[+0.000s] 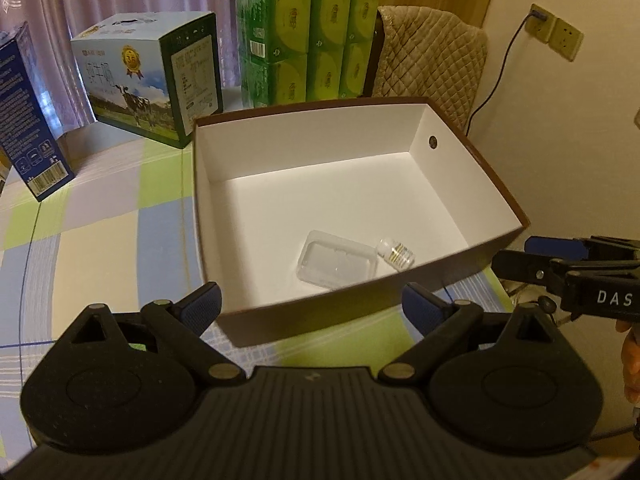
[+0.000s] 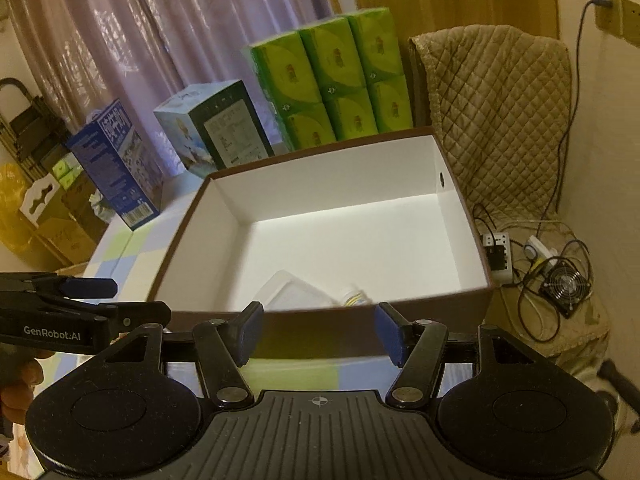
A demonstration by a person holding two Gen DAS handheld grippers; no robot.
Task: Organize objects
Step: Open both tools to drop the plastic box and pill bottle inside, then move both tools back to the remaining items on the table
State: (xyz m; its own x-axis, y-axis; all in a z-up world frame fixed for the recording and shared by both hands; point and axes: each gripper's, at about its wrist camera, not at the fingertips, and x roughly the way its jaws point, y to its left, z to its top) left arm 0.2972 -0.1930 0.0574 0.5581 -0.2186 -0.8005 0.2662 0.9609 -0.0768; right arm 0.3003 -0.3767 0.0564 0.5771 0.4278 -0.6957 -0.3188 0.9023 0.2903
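Observation:
An open brown box with a white inside [image 1: 400,148] [image 2: 340,176] stands on the checked tablecloth. A clear plastic tray [image 1: 338,259] [image 2: 298,290] and a small clear vial [image 1: 396,255] [image 2: 354,297] lie side by side at its near wall. My left gripper [image 1: 316,306] hovers open just short of the box's near edge, nothing between its fingers. My right gripper [image 2: 318,332] is open too, empty, in front of the near wall. In the left wrist view the right gripper [image 1: 560,256] shows at the box's right corner.
Behind the box stand a milk carton box [image 1: 152,76] [image 2: 216,128], a blue carton [image 1: 28,120] [image 2: 116,164] and a stack of green tissue packs [image 1: 308,36] [image 2: 336,80]. A quilted chair [image 2: 496,112] stands right of the table. Cables and a small fan [image 2: 564,284] lie on a stool.

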